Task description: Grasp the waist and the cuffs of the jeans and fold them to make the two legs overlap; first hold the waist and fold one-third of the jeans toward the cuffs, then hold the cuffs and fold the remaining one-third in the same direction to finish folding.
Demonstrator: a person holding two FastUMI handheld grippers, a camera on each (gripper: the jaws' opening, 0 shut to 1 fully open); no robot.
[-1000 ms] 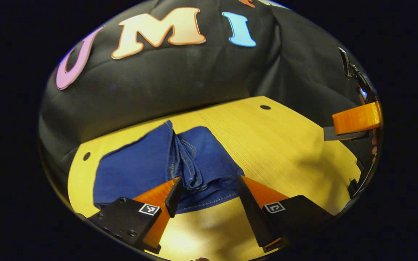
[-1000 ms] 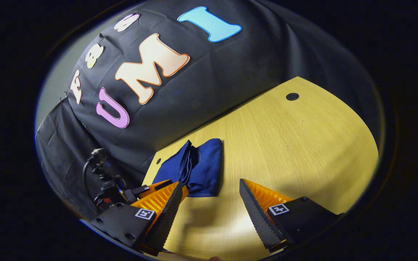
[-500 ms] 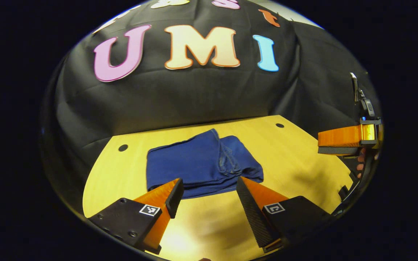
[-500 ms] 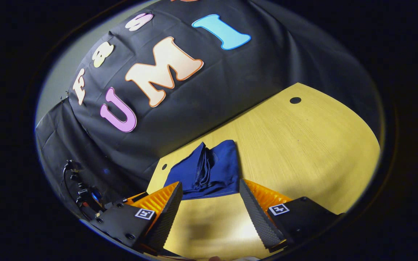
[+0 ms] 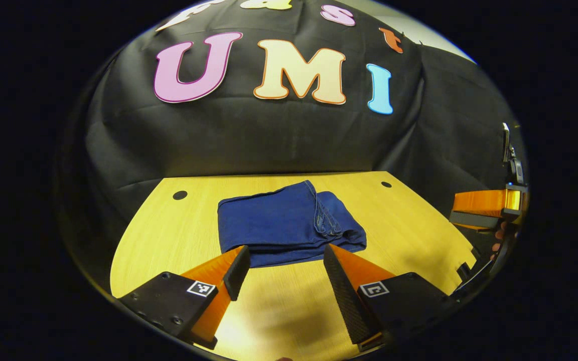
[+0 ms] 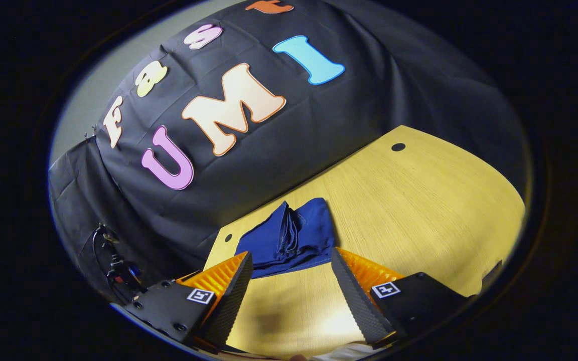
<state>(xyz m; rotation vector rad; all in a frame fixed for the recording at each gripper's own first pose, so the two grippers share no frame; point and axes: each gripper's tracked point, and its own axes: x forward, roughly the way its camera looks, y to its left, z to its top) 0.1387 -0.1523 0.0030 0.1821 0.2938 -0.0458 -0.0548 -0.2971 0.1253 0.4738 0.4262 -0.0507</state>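
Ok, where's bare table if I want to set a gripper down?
The folded jeans sit mid-table toward the back wall. Bare wood lies on both sides of them, out to the table edges, and in the front strip, where the open left gripper hovers. The right gripper is open too.

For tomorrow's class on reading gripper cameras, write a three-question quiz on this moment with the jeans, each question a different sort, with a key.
1. True or false: the left gripper is shut on the jeans.
2. The jeans lie on the: A) floor B) wooden table C) chair.
3. Fill in: the right gripper has its fingers ____ and holds nothing.

Key: 1 false, its fingers stand apart, short of the cloth; 2 B; 3 open.
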